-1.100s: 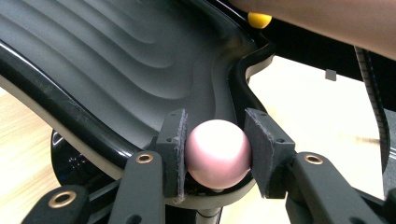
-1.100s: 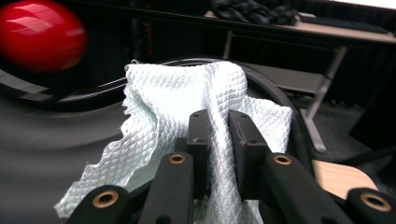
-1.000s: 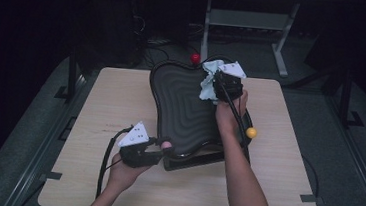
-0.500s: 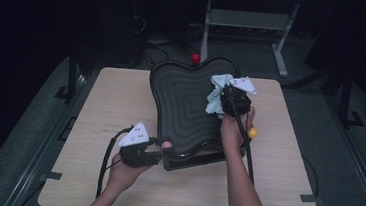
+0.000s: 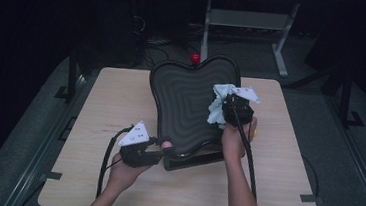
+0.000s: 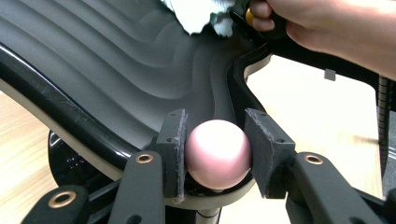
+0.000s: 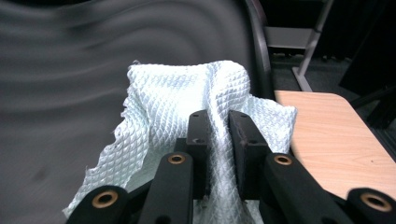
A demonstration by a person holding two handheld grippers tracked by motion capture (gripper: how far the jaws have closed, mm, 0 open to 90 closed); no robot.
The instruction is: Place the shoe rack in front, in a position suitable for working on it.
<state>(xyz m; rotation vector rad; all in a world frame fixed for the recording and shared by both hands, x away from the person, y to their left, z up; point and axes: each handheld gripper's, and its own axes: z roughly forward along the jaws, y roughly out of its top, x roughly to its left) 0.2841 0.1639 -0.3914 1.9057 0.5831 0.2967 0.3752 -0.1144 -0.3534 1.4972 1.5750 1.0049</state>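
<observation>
So we're wiping down this black ridged seat pad (image 5: 188, 106), which is propped up tilted on its base in the middle of the wooden table (image 5: 88, 185). Our left gripper (image 6: 217, 151) is clamped on the pink ball knob (image 6: 217, 154) at the near edge of the pad, pads pressing on both sides of it, so that hand is basically steadying the whole thing while the other 1 works. Our right gripper (image 7: 217, 140) is pinching a white waffle-weave cloth (image 7: 177, 107), jaws squeezed tight on a fold of it, and the cloth is lying against the right side of the pad, about midway between the far lobes and the near edge. In the high view the cloth (image 5: 219, 103) is sitting just left of the right gripper (image 5: 236, 107), touching the wavy surface. How far along are we? Honestly hard to call, the pad is dark and we can't make out any dust or clean streaks on it. Judging by where the cloth is, we're working down the right side, and the near right corner plus the whole left half are probably still waiting for a pass. Both grips look solid, nothing slipping.
</observation>
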